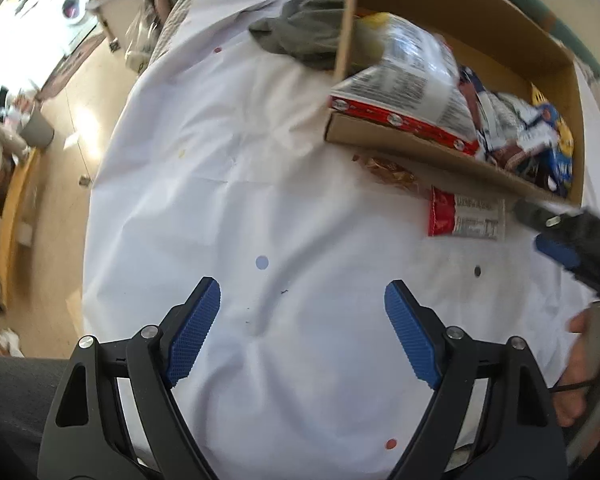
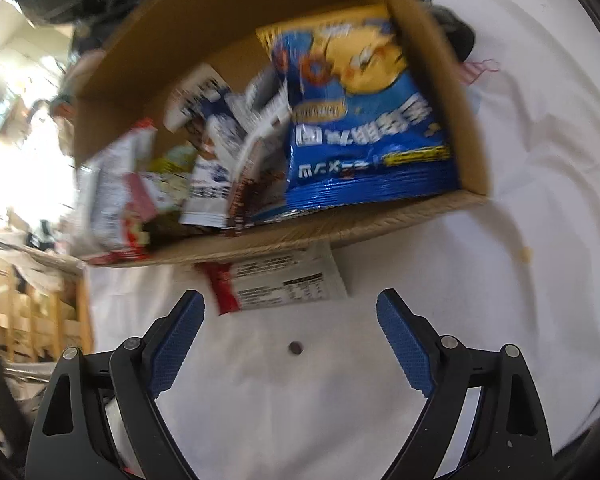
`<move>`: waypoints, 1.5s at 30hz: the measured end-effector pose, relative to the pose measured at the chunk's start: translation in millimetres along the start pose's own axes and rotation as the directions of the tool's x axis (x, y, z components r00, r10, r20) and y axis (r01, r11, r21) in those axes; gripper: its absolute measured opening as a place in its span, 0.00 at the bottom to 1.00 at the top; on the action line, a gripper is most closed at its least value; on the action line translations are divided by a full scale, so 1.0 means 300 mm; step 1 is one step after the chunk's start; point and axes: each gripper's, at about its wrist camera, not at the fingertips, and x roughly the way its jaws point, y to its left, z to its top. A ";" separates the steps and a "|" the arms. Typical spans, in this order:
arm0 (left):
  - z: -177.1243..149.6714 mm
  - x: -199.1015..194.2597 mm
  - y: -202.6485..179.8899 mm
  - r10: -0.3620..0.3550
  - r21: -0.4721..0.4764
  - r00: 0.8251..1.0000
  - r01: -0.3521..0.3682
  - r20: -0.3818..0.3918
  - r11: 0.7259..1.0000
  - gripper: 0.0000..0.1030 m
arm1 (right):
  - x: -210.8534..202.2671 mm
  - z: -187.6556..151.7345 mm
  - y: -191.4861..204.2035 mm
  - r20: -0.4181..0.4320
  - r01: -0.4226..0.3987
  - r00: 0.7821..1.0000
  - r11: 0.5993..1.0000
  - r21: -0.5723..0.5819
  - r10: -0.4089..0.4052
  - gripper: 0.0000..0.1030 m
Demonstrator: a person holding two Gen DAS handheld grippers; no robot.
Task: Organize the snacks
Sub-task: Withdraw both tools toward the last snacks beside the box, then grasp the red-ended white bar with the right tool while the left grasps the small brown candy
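Two black grippers with blue ribbed pads were seen. The left gripper (image 1: pixel 302 308) was held wide apart, with nothing between its pads, over the white cloth-covered table (image 1: pixel 228 152). The right gripper (image 2: pixel 290 316) was also spread wide and empty; one dark dot (image 2: pixel 295 347) was marked on the cloth between its fingers. Just beyond it, one red and white flat snack packet (image 2: pixel 284 284) was lying on the cloth, partly tucked under the edge of one brown cardboard box (image 2: pixel 300 236). Several snack bags were piled inside the box; among them one big blue and yellow bag (image 2: pixel 364 128) was counted. One grey crumpled cloth (image 1: pixel 304 32) was lying behind the box.
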 end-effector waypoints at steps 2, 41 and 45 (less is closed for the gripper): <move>0.006 0.006 0.006 0.006 -0.009 1.000 -0.006 -0.002 1.000 0.80 | 0.041 0.011 0.021 -0.014 0.024 1.000 0.999 -0.036 -0.025 0.88; 0.185 0.253 -0.245 -0.016 -0.142 0.997 0.027 0.076 0.990 0.39 | -0.133 -0.167 -0.128 -0.066 0.078 0.994 0.992 -0.102 -0.085 0.86; 0.184 0.248 -0.232 -0.030 -0.139 0.998 0.038 0.058 0.990 0.15 | -0.152 -0.151 -0.163 -0.066 0.079 0.994 0.993 -0.092 -0.085 0.86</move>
